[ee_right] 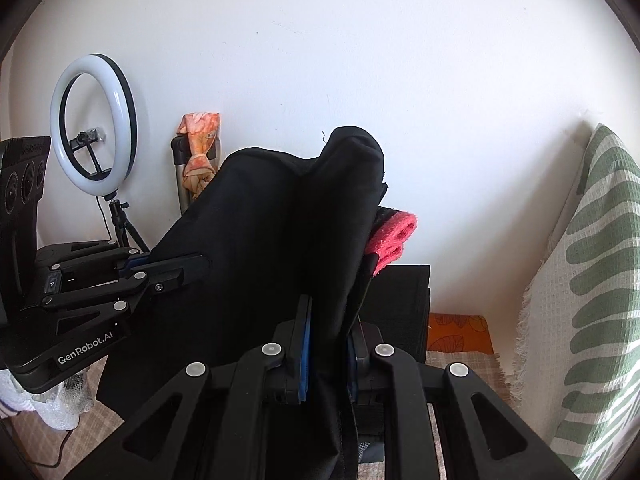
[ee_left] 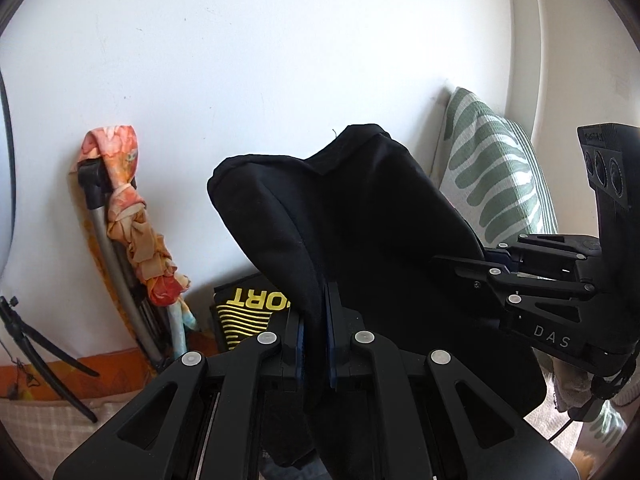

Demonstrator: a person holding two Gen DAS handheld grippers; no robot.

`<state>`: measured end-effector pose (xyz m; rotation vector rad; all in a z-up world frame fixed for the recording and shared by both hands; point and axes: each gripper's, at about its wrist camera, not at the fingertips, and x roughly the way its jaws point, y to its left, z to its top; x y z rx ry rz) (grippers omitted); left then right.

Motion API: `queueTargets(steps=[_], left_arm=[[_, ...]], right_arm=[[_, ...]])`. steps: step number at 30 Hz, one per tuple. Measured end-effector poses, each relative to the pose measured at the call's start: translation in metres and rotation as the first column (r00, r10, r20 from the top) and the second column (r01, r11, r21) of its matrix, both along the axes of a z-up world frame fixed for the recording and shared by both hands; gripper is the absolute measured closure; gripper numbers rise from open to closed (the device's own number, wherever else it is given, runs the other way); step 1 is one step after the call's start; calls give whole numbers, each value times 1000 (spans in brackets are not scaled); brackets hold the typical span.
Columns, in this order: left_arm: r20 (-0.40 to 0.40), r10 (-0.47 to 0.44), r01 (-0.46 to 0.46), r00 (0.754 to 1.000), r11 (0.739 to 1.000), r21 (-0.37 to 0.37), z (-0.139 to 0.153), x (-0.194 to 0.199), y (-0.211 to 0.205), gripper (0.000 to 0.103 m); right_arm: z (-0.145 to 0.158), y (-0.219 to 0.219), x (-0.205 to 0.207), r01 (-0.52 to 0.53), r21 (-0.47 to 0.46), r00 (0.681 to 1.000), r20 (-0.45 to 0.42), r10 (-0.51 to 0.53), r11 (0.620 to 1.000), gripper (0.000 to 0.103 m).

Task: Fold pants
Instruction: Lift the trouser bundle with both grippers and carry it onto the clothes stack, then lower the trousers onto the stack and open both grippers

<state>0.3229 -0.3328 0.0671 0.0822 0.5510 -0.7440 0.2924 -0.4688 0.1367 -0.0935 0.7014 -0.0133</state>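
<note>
**Black cloth against a white wall**

We see plain black pants (ee_left: 360, 240), with no print on them. Our left gripper (ee_left: 314, 344) and right gripper (ee_right: 326, 348) are black, with blue pads (ee_right: 305, 354) and silver rivets. Far behind us the wall (ee_left: 240, 60) is white. At far left a scarf (ee_left: 132, 216) shows orange, peach and red blotches. A black box (ee_left: 248, 312) carries yellow letters and wavy yellow stripes. At right a pillow (ee_left: 492, 176) is white with green stripes. We also see a pink cloth (ee_right: 394, 236), a white ring light (ee_right: 94, 120) and an orange cushion (ee_right: 460, 332).
</note>
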Motion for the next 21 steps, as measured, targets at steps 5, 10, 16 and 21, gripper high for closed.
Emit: queueTargets(steps=[5,10,16,21], left_arm=[[18,39,-40,999,996,80,-28,24,-21,96],[-50,64,-54,997,981,186,-65,47,-39,92],[-52,116,-102,992,969,225,-77,53,-31,77],[-4,152,-147,988,962,229,-62,43,-9,61]], right_arm=[[-32,-25,38,6,21,999,-32,-6,1000,91],[-74,-37,69,55,-26,995,-86,-57,998,86],[-97,-50,73,158,-94,978,-121,-169,983,73],[-87,-49,57,200,-145,972,-95,-215,969,64]])
